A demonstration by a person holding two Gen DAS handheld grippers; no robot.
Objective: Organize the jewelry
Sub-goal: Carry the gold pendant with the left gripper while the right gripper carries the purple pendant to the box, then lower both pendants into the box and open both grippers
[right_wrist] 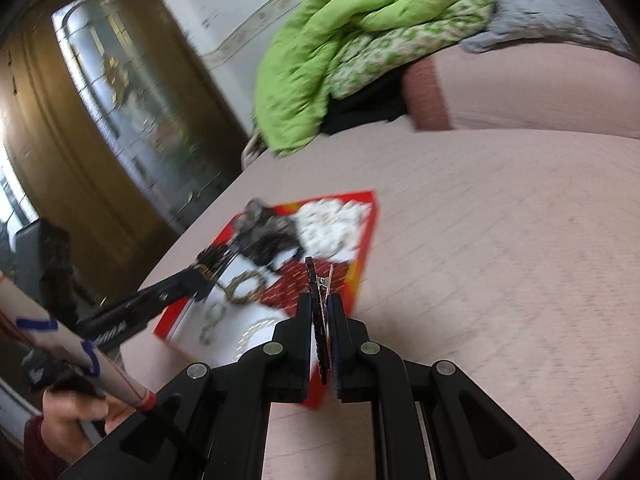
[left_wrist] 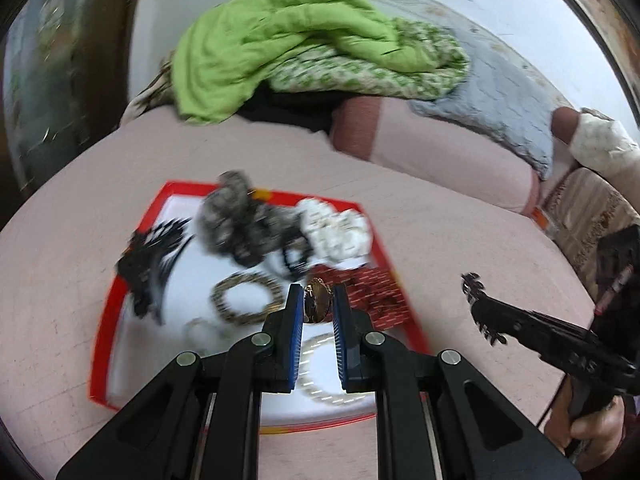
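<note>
1. The left gripper (left_wrist: 316,300) is clamped on a small gold pendant-like piece (left_wrist: 317,300), pinched between its blue pads above the near right part of the red-rimmed tray (left_wrist: 105,312).
2. The right gripper (right_wrist: 320,308) is closed tight on a dark hair clip (right_wrist: 319,300) whose metal alligator jaw sticks up past the fingertips; it hangs over the tray's near right corner.
3. Inside the tray, blur makes counting rough: one pearl bracelet (left_wrist: 320,376) under the left gripper, one woven gold-brown bracelet (left_wrist: 246,298), one pale small ring-shaped item (left_wrist: 198,330), one red patterned piece (left_wrist: 372,296).
4. Farther in lie one black-and-white feathery item (left_wrist: 150,264), one grey scrunchie (left_wrist: 240,220) and one white scrunchie (left_wrist: 336,232), these two touching.
5. The tray rests on a pink bedsheet (left_wrist: 460,240), with bare sheet to its right and front.
6. Beyond sit a pink pillow (left_wrist: 432,148) and a green quilt (left_wrist: 288,44) against the wall.
</note>
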